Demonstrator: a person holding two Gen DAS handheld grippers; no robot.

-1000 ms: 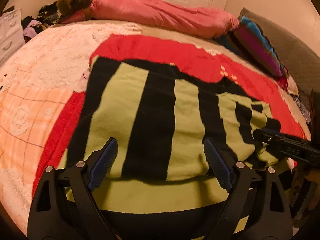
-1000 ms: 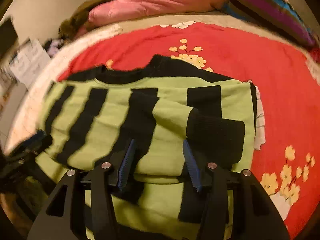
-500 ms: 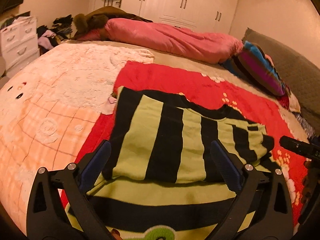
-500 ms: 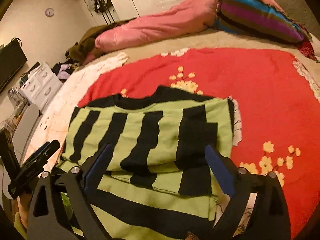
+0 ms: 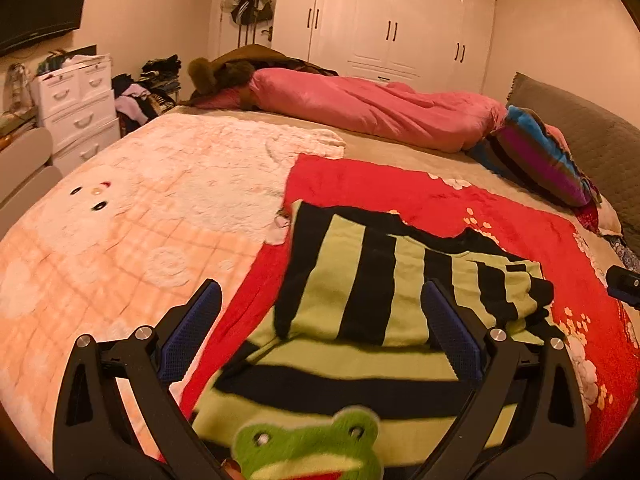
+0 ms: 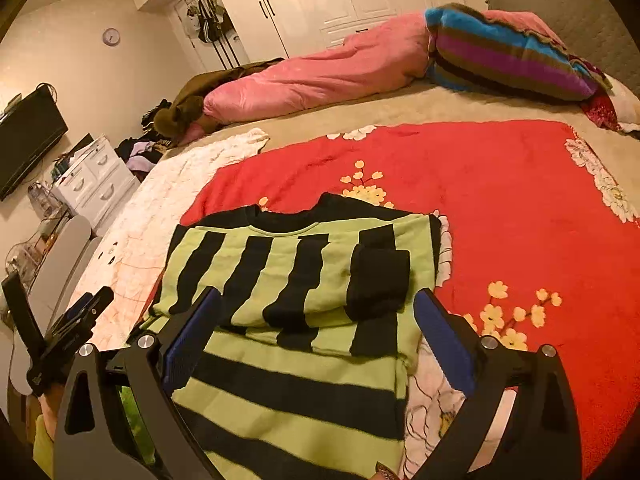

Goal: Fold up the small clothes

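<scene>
Green-and-black striped sweater [image 6: 288, 280] lies flat on the red floral blanket [image 6: 500, 200] over the bed [image 5: 380, 148], at the bed's near edge; top part with the black collar is folded down over the body, one black cuff resting on the layer toward the bed's right side. Frog appliqué [image 5: 308, 452] shows at the sweater's near end in the left wrist view. Our left tool [image 5: 320, 336] is spread wide with nothing between the pads; our right tool [image 6: 316, 340] has just been opening further, is also wide and holds nothing, cloth lying loose below both. We read this as release after a fold, next fold pending. To do it well, in our judgement: take the near hem at both corners, one tool per corner, pinch both layers so the lower panel doesn't slide. Lift together, keep the edge taut between the tools, carry it toward the collar, lay it square on the folded edge. Watch the loose cuff, it could get dragged out of place. White frilled cloth [image 6: 444, 248] peeks out at the sweater's right edge; avoid catching it or the blanket. Knit looks thick and soft, so it should drape slowly and hold a crease poorly; press flat after laying.
</scene>
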